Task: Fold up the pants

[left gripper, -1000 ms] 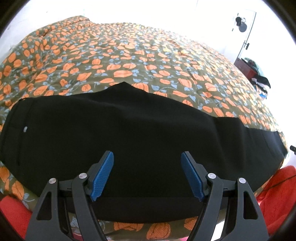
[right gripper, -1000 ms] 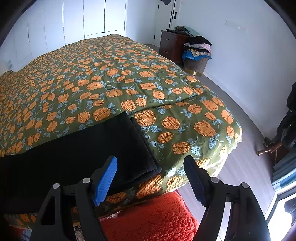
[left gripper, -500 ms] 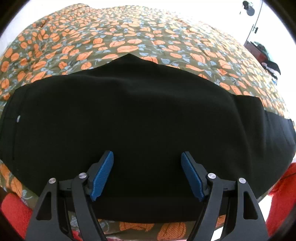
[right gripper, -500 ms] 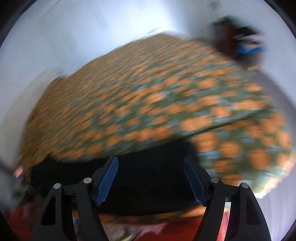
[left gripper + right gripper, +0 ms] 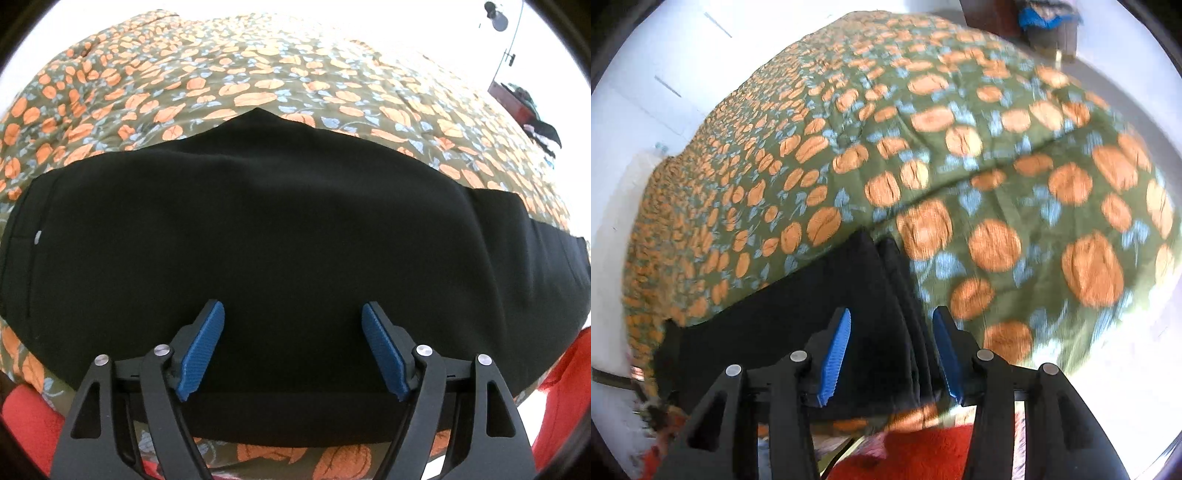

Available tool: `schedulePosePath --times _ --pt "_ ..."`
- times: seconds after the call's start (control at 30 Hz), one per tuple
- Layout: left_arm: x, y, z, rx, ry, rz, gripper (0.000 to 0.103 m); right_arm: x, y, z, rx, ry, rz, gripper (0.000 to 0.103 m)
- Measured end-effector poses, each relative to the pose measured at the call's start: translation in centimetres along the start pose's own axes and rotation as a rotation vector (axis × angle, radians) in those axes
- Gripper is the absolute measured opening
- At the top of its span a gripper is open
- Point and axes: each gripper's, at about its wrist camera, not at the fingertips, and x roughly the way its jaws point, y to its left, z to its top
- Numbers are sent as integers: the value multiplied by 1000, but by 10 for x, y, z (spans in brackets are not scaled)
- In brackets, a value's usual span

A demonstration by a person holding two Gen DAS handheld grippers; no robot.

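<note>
Fabric: black pants (image 5: 280, 229) lay flat along the near edge of a bed, on a green quilt (image 5: 258, 74) printed with orange pumpkins.

Layers: at the leg end, right wrist view, stacked cuff edges (image 5: 905, 295) showed two or more layers, so the lengthwise fold, leg over leg, appeared done.

Waist end: a small pale button (image 5: 38, 236) sat at 9 o'clock in the left wrist view, with the crotch point at 12 o'clock against the quilt.

Left gripper (image 5: 293, 325): spread wide above the middle of the cloth, pinching nothing, its blue pads (image 5: 201, 354) clear of any fold.

Right gripper (image 5: 891, 332): jaws had just been closing around the cuff end, the layered edge between the blue pads (image 5: 836, 358); motion blur left it unclear whether they yet pressed on the fabric.

Surroundings: a red rug (image 5: 923, 454) lay at 6 o'clock below the bed's edge; a dresser piled with clothes (image 5: 1049, 22) stood at 1 o'clock.

Progress: roughly halfway by this reading. Left to do: carry the cuffs over toward the waistband, perhaps twice, and smooth the bundle.
</note>
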Motion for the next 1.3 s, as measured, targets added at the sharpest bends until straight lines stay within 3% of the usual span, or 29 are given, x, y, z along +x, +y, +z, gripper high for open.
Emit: schedulePosePath --times 0.07,0.1,0.27,0.5,0.77,0.87,1.03,1.17,1.3 --pt "0 -2 1 2 1 1 78 8 -2 -5 9 39 26 65" --pt "0 -2 1 0 1 0 78 12 -2 -6 6 54 28 67" --pt "-1 2 -1 -13 2 -10 78 29 -12 -11 1 114 5 67" --pt "-2 3 -2 -22 2 -4 78 32 -37 -21 159 170 106 67" --pt "-2 3 -2 -25 3 -1 79 32 -45 -35 312 182 213 69" --pt "-2 3 -2 -24 3 -4 79 31 -50 -39 401 141 335 69" --pt "-1 3 -2 -27 2 -4 79 27 -52 -48 473 74 456 69" --pt "-1 2 -3 -25 1 -1 79 34 -45 -54 521 88 496 69" --pt "-1 2 -2 -27 1 -5 79 43 -28 -57 535 77 440 68"
